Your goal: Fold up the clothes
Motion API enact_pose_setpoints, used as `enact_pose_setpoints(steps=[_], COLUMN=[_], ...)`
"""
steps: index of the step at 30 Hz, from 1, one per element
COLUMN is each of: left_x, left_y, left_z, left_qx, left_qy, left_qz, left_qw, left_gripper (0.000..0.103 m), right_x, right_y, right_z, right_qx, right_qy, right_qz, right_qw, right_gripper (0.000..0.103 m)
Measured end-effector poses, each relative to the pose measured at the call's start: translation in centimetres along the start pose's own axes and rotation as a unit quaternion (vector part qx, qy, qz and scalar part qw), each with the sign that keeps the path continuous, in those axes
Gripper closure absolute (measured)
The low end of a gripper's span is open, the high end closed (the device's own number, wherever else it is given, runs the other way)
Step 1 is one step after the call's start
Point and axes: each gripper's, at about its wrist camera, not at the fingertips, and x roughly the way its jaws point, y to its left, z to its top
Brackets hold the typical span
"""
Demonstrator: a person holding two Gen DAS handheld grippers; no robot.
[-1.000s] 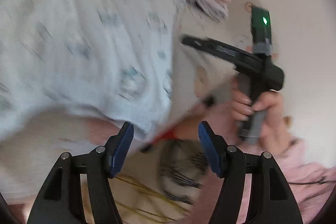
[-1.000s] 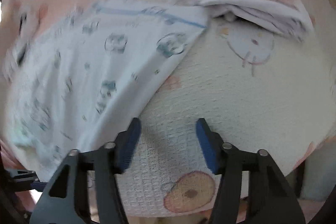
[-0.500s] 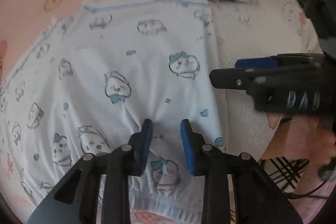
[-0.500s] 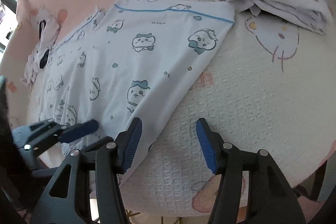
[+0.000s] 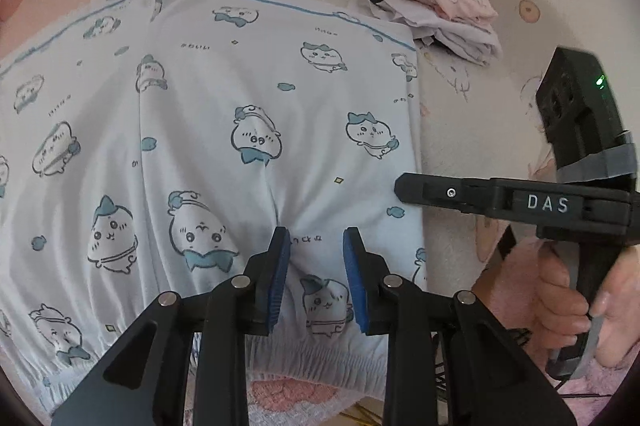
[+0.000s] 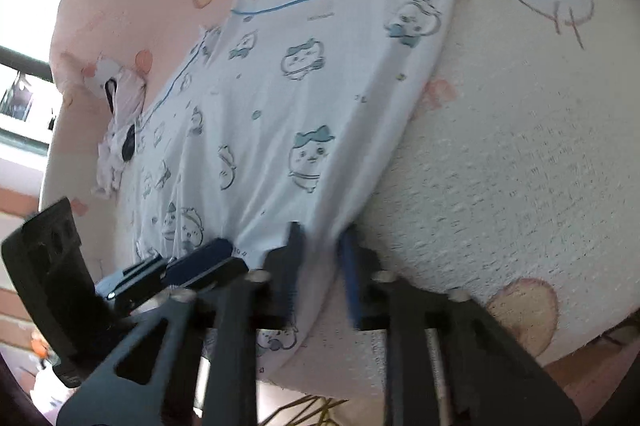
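We've got the light blue cartoon-print shorts (image 5: 248, 130) spread flat on the pink and cream character blanket (image 5: 472, 130) that covers the work surface, elastic waistband nearest us and the blue-trimmed leg hems at the far side. Our left gripper (image 5: 314, 246) is down on the waist area near the middle, blue pads partly closed with a puckered ridge of the fabric pinched up between them, so it's gripping the shorts. Our right gripper (image 6: 320, 250) is at the right-hand edge of the same shorts close to the waistband; that view is motion-blurred, but the fabric edge runs between the pads and the jaws are closed on it as far as we can tell. From the left wrist view the right tool comes in from the side, its black fingers lying over the shorts' right edge, with our hand (image 5: 576, 298) wrapped around the handle. No bins or baskets here, the closest thing to a "done" spot is the folded pile of pink and white clothes (image 5: 436, 10) just beyond the shorts' far right corner. A small crumpled pale garment (image 6: 120, 130) lies on the blanket off the shorts' left side.
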Motion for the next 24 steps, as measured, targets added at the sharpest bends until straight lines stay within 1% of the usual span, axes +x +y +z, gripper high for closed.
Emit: enact_pose_setpoints(steps=[2,4,5,7,9,10,12,13,16,18,20,21,22,24], left_x=[0.9,1.4,1.6,1.6,1.4,1.3,1.2,1.2,1.2,1.2,1.3,1.3,1.3,1.4], left_y=[-0.2,-0.4,-0.6,-0.8,-0.9,-1.0,-1.3,-1.5,-1.4,-1.2,-1.1,-1.1,-1.1,-1.3], left_z=[0.4,0.6,0.8,0.7,0.6,0.6,0.5,0.5,0.6,0.7,0.7,0.7,0.7,0.7], left_qx=[-0.003,-0.002,0.0,0.006,0.006,0.006,0.014,0.017,0.015,0.01,0.008,0.008,0.009,0.011], left_qy=[-0.003,-0.004,-0.004,-0.006,-0.01,-0.012,-0.014,-0.014,-0.015,-0.014,-0.013,-0.014,-0.014,-0.014], left_qz=[-0.006,-0.007,-0.006,-0.004,-0.008,-0.011,-0.008,-0.006,-0.008,-0.014,-0.016,-0.017,-0.017,-0.017], left_qw=[1.0,1.0,1.0,1.0,0.9999,0.9998,0.9998,0.9997,0.9997,0.9998,0.9997,0.9997,0.9997,0.9997], left_gripper=[0.073,0.073,0.073,0.072,0.067,0.066,0.065,0.065,0.065,0.065,0.064,0.064,0.063,0.058], right_x=[-0.2,-0.7,-1.0,-2.1,-3.5,-3.3,-3.2,-3.2,-2.4,-2.1,-1.7,-1.5,-1.5,-1.9], right_y=[-0.9,-1.9,-2.4,-3.3,-3.6,-3.3,-2.6,-2.1,-0.7,-0.2,0.0,0.1,0.1,-0.1], right_z=[0.1,0.0,0.0,-0.1,-0.1,0.0,0.0,-0.1,0.1,0.2,0.3,0.4,0.4,0.1], right_qx=[0.032,0.067,0.082,0.096,0.076,0.066,0.04,0.025,-0.021,-0.047,-0.065,-0.073,-0.079,-0.08], right_qy=[0.002,0.0,-0.004,-0.017,-0.028,-0.026,-0.026,-0.026,-0.026,-0.026,-0.028,-0.027,-0.026,-0.021], right_qz=[0.034,0.053,0.054,0.036,0.003,-0.003,-0.014,-0.02,-0.037,-0.049,-0.065,-0.075,-0.082,-0.086], right_qw=[0.999,0.996,0.995,0.995,0.997,0.997,0.999,0.999,0.999,0.997,0.995,0.994,0.993,0.993], right_gripper=[0.094,0.09,0.084,0.081,0.08,0.079,0.073,0.067,0.065,0.069,0.085,0.09,0.096,0.098])
